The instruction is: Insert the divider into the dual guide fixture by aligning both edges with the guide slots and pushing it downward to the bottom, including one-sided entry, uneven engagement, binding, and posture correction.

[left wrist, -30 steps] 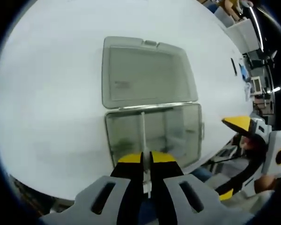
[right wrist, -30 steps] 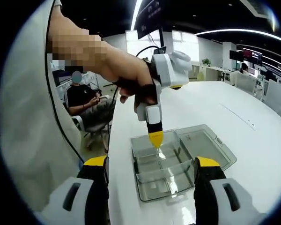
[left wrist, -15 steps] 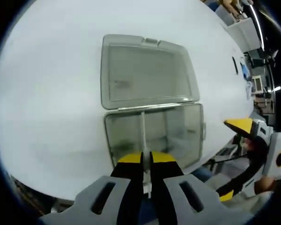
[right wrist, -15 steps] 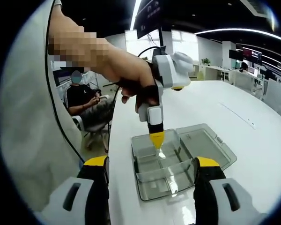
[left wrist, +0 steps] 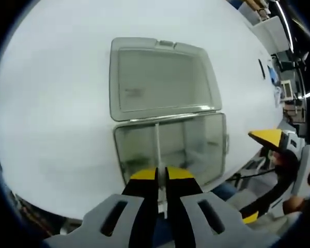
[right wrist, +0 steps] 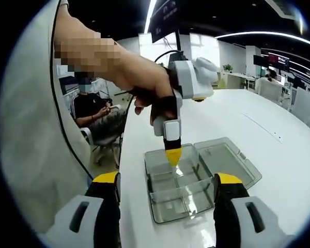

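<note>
We work over a broad white table (right wrist: 279,170) on which a clear smoky plastic box with a hinged lid lying open flat (right wrist: 196,178) sits near the table's edge; its tray half is the dual guide fixture, with partition walls already crossing inside. Our left gripper (left wrist: 161,175) has its yellow-tipped jaws nearly closed on a thin translucent divider plate (left wrist: 157,147), seen edge-on as a pale line running across the tray toward the hinge. In the right gripper view that same left gripper (right wrist: 172,156) points straight down into the tray's far end, held in a hand (right wrist: 144,88). Our right gripper (right wrist: 165,178) waits with its jaws spread wide, holding nothing, just in front of the box. We judge the divider is entering its slots but cannot tell whether both edges are engaged. We should keep the plate upright, press evenly, and, should one side bind, lift slightly and level before pushing on.
</note>
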A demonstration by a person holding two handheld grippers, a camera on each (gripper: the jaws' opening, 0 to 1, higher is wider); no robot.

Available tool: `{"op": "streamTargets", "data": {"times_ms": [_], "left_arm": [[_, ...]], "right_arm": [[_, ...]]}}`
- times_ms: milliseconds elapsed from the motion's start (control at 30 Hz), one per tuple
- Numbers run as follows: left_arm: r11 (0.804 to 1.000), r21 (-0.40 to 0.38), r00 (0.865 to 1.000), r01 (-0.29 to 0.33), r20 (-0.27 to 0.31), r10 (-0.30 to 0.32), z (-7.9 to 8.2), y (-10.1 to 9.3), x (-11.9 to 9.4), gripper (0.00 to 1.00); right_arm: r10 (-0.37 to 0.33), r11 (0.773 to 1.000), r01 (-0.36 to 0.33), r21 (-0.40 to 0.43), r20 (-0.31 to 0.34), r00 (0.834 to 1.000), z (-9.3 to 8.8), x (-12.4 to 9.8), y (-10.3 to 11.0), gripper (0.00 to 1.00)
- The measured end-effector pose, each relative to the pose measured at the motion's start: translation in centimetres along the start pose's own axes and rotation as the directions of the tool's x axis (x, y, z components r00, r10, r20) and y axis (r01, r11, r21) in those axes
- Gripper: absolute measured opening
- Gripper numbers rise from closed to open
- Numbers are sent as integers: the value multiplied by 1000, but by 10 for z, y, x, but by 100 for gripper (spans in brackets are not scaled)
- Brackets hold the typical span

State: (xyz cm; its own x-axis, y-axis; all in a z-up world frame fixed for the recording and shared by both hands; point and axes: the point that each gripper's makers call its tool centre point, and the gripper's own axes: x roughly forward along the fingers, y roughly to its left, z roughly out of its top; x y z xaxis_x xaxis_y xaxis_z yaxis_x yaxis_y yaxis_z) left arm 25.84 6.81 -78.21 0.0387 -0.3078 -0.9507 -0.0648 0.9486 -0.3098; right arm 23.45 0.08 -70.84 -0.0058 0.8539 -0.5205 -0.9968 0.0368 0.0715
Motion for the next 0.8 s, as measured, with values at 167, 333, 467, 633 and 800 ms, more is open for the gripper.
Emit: {"op": "streamTargets", "data": {"times_ms": [167,333,467,633,800], "left_arm": [[1000,22,1000,-22,-12,22,-1,0,0,1],[999,35,999,-27,-18,27,1,2,0,1],[1000,23,1000,-9,-18,9,1,0,0,1],[1000,26,1000,-5,-20,6,1,-1,0,1],[1000,24,1000,-4,-13,5,1,1,2,1]], "right_arm": [[4,1000,-4,-6,-1,1000,2,1,0,71],[10,1000,-10,-7,-6,1000,1,2,0,71],[13,1000,-13,-5,-10,1000,0,3,0,71],[17,1000,-17,-4,-12,1000,0,4,1,71],[18,1000,-18,-2,-7,1000,2,5,0,71]]}}
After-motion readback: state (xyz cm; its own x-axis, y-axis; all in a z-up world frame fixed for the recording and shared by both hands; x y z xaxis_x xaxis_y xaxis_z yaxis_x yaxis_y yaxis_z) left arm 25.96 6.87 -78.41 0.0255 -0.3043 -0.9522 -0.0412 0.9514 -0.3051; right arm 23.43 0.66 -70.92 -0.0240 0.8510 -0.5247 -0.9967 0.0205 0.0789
